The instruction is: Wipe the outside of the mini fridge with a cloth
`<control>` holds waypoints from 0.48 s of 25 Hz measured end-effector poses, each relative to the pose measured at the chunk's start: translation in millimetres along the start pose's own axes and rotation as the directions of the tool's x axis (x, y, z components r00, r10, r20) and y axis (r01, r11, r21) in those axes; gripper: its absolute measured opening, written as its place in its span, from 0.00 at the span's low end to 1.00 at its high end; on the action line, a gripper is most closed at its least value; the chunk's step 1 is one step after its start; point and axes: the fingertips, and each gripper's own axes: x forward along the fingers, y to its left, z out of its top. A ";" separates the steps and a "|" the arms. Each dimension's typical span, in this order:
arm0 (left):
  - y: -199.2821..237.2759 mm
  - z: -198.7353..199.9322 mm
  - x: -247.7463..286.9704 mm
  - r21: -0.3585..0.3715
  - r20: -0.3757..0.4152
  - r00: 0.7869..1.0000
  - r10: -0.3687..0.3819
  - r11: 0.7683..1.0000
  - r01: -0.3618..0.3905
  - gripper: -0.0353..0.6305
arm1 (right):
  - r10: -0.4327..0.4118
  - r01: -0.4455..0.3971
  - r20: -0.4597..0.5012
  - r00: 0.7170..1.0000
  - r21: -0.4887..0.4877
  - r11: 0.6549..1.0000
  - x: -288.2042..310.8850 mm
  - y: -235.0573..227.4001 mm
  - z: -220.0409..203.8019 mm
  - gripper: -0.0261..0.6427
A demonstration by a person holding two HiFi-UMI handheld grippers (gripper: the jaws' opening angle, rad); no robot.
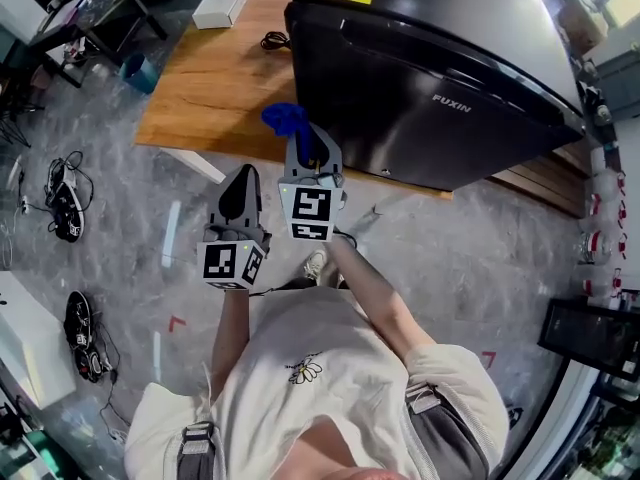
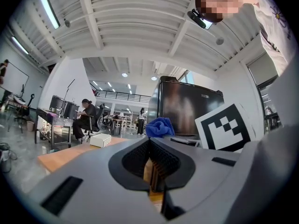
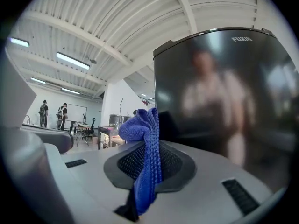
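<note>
A black mini fridge (image 1: 440, 58) stands on a wooden platform (image 1: 215, 78); its glossy door (image 3: 224, 101) fills the right gripper view. My right gripper (image 1: 300, 140) is shut on a blue cloth (image 1: 287, 119), which bunches up above the jaws (image 3: 142, 143), a short way in front of the fridge door. Just to its left and lower, my left gripper (image 1: 243, 190) is shut with nothing in it (image 2: 153, 169). The blue cloth (image 2: 160, 126) and fridge (image 2: 189, 108) also show in the left gripper view.
A white box (image 1: 222, 2) and a black cable (image 1: 273, 40) lie on the platform. A blue bin (image 1: 140, 71) and desks stand at far left. Cables and shoes (image 1: 82, 333) litter the grey floor. Several people (image 2: 85, 118) are at desks in the background.
</note>
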 end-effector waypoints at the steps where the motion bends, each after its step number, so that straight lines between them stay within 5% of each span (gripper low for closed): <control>1: 1.4 -1.2 -0.2 -0.004 -0.001 1.000 0.002 1.000 -0.002 0.06 | -0.011 0.011 -0.005 1.000 -0.013 1.000 2.8 -1.0 -1.8 0.13; 12: 3.6 0.5 7.2 -0.031 0.020 1.000 0.003 1.000 -0.002 0.06 | -0.058 0.057 -0.007 0.998 -0.054 0.997 -5.2 -18.9 -3.8 0.13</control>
